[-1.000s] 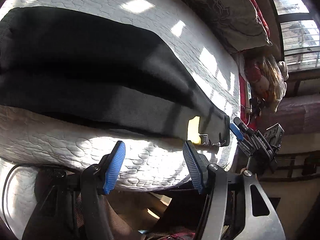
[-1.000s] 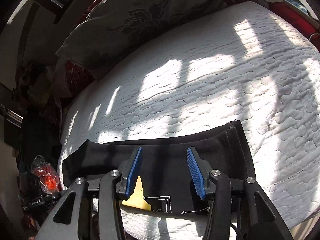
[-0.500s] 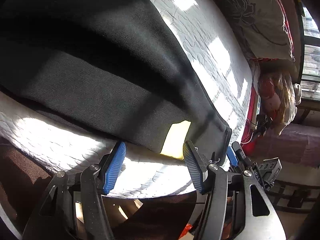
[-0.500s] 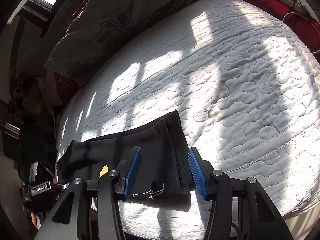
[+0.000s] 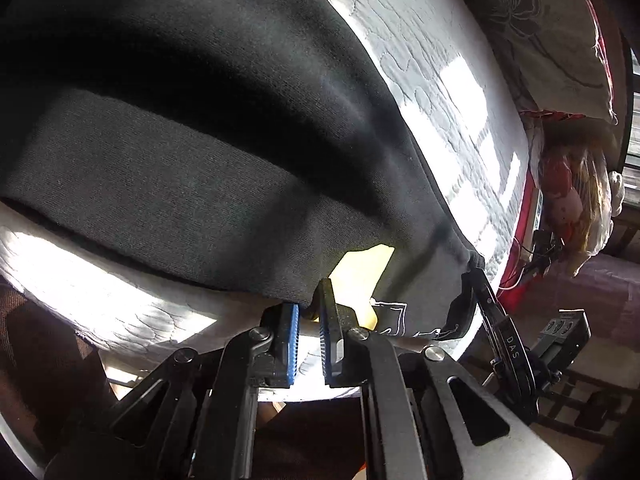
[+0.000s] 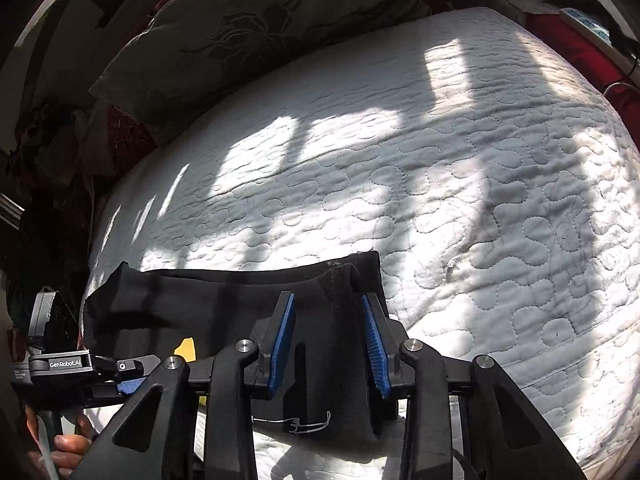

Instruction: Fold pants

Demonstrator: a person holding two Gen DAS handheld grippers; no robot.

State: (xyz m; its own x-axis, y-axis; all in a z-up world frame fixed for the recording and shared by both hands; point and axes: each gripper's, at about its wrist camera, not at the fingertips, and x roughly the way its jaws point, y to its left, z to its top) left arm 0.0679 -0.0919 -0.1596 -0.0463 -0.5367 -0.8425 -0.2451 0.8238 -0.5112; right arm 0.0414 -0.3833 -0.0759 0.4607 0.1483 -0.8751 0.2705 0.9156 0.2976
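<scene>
Only in the left wrist view is the left gripper (image 5: 310, 312) seen, just closed tight on the near hem of the black knit pants (image 5: 192, 184) beside a yellow patch (image 5: 362, 268). In the right wrist view, the right gripper (image 6: 328, 316), just narrowed, is pressed onto a bunched fold at the quilted white mattress's (image 6: 460, 200) near edge, below a floral pillow (image 6: 256, 28).

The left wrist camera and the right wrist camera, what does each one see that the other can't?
Only the left wrist view shows a stuffed plastic bag beside the bed, and the left gripper shut on the pants' hem. Only the right wrist view shows a hand, and the right gripper squeezing bunched fabric. Both show the black pants, white quilt and flowered pillow.
</scene>
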